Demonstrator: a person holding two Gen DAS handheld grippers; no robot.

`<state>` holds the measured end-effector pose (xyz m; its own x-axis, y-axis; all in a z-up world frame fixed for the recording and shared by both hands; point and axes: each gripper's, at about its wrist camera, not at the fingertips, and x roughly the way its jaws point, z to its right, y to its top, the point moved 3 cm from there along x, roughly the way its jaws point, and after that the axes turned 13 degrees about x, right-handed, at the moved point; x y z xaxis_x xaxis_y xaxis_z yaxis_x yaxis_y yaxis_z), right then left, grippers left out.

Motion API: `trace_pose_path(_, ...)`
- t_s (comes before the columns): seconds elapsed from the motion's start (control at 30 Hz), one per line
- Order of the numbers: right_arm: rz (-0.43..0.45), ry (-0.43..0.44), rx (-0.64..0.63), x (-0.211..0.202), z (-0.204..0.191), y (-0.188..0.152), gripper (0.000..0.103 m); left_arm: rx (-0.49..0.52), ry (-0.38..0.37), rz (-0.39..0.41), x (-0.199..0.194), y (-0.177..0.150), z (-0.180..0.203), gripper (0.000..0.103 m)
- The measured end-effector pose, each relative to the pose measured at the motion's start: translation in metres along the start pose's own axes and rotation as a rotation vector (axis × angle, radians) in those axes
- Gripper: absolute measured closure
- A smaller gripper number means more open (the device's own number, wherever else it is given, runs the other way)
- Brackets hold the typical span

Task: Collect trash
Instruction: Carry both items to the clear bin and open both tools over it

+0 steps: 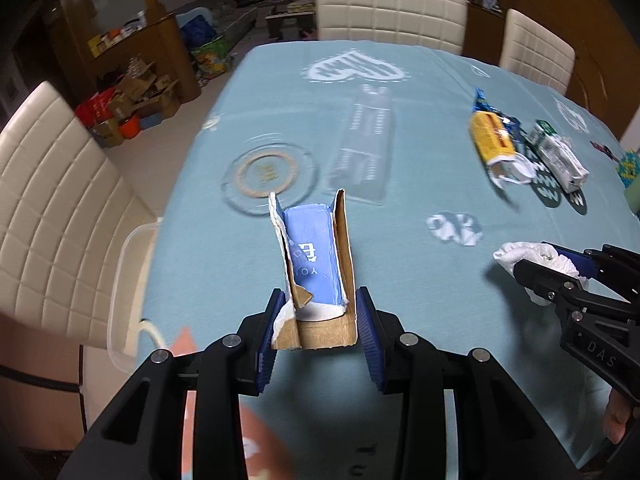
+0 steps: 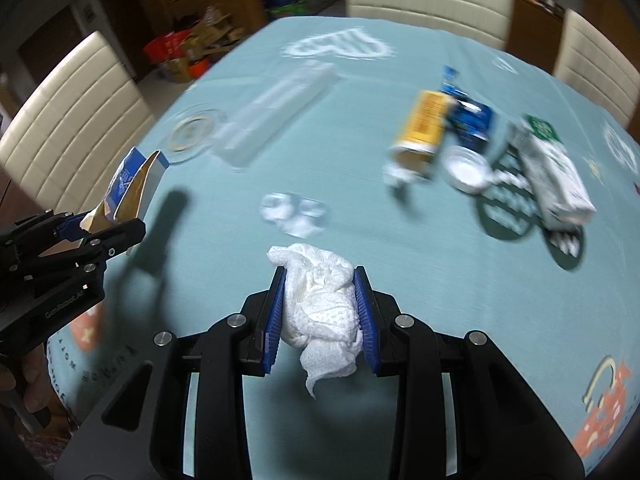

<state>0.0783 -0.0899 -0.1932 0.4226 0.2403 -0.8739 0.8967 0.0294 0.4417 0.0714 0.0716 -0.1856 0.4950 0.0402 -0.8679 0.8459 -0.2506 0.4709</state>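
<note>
My left gripper [image 1: 320, 312] is shut on a torn blue cardboard box [image 1: 316, 256] and holds it above the table; it also shows in the right wrist view [image 2: 132, 188]. My right gripper [image 2: 320, 300] is shut on a crumpled white paper towel [image 2: 320, 304], seen too in the left wrist view [image 1: 536, 260]. On the blue tablecloth [image 1: 400, 240] lie a yellow carton [image 2: 424, 128], a blue wrapper [image 2: 470, 114], a green-and-white carton [image 2: 556, 168], a white lid [image 2: 466, 168], a clear plastic tray [image 1: 368, 148] and a round clear lid [image 1: 266, 174].
A clear plastic bin [image 1: 128, 292] stands at the table's left edge. Cream chairs [image 1: 390, 4] surround the table. Boxes and clutter [image 1: 128, 100] lie on the floor at the far left.
</note>
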Motion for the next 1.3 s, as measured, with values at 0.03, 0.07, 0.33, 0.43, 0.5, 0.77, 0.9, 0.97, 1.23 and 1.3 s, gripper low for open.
trace_pose_path(0.03, -0.003, 0.007, -0.016, 0.002, -0.009, 0.001, 0.068, -0.010, 0.006, 0.000, -0.001, -0.003, -0.007, 0.067)
trace_pose_path(0.07, -0.007, 0.019, -0.041, 0.005, -0.023, 0.002, 0.068, -0.023, 0.015, -0.001, -0.001, -0.007, -0.015, 0.067)
trace_pose_path(0.33, -0.022, 0.092, -0.185, 0.022, -0.111, 0.013, 0.068, -0.167, 0.106, -0.028, -0.002, -0.039, -0.091, 0.067)
trace_pose_path(0.43, -0.020, 0.120, -0.248, 0.026, -0.145, 0.017, 0.068, -0.216, 0.139, -0.037, -0.003, -0.050, -0.116, 0.067)
trace_pose_path(0.5, -0.014, 0.136, -0.284, 0.027, -0.164, 0.021, 0.068, -0.241, 0.160, -0.041, -0.004, -0.057, -0.131, 0.067)
trace_pose_path(0.77, 0.029, 0.217, -0.393, 0.022, -0.234, 0.034, 0.068, -0.311, 0.248, -0.040, -0.013, -0.079, -0.183, 0.067)
trace_pose_path(0.9, 0.043, 0.230, -0.427, 0.026, -0.257, 0.039, 0.068, -0.332, 0.252, -0.036, -0.013, -0.082, -0.198, 0.067)
trace_pose_path(0.97, 0.046, 0.231, -0.435, 0.028, -0.263, 0.041, 0.067, -0.337, 0.252, -0.028, -0.014, -0.081, -0.200, 0.066)
trace_pose_path(1.23, 0.035, 0.220, -0.441, 0.039, -0.269, 0.049, 0.067, -0.337, 0.264, -0.010, -0.011, -0.074, -0.211, 0.062)
trace_pose_path(1.3, 0.034, 0.218, -0.442, 0.039, -0.269, 0.050, 0.066, -0.346, 0.251, -0.007, -0.010, -0.073, -0.212, 0.037)
